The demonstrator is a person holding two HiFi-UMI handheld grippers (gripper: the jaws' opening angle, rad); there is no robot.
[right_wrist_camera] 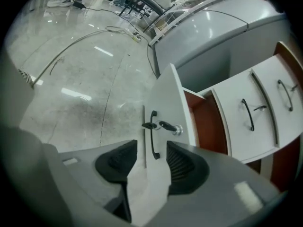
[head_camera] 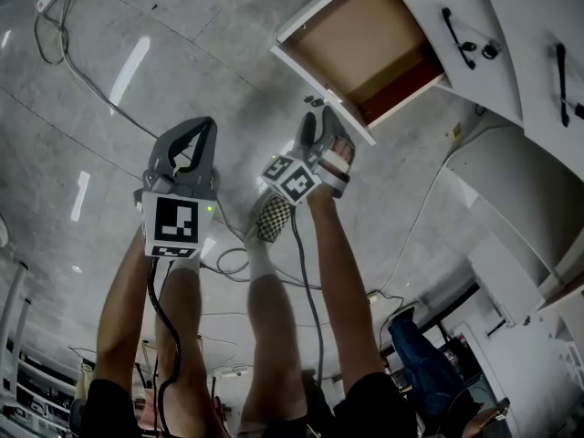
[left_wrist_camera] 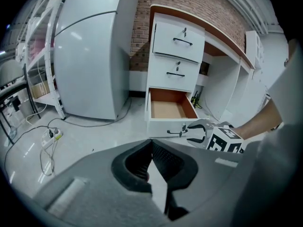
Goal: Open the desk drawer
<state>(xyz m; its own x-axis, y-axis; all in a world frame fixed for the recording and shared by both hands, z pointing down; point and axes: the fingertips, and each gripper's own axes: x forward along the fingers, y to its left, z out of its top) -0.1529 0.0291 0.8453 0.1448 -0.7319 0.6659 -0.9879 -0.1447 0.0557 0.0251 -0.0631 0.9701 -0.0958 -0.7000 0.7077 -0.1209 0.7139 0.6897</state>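
Bottom drawer [head_camera: 365, 44] stands pulled out; opening looks done. My right hand-held gripper [right_wrist_camera: 152, 161], jaws spread, sits just short of its handle [right_wrist_camera: 152, 134]. Left hand-held gripper [left_wrist_camera: 151, 145] is pressed together, farther from the handle. Next: back away cleanly.

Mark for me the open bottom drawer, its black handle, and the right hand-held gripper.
open bottom drawer [left_wrist_camera: 166, 109]: left gripper view, on its bare inner floor.
black handle [right_wrist_camera: 151, 140]: right gripper view, middle of the bar.
right hand-held gripper [left_wrist_camera: 189, 133]: left gripper view, midway between its open fingertips.

grey fridge [left_wrist_camera: 90, 56] | brick wall [left_wrist_camera: 142, 18] behind it | power strip [left_wrist_camera: 52, 134], cable [left_wrist_camera: 91, 125] on floor
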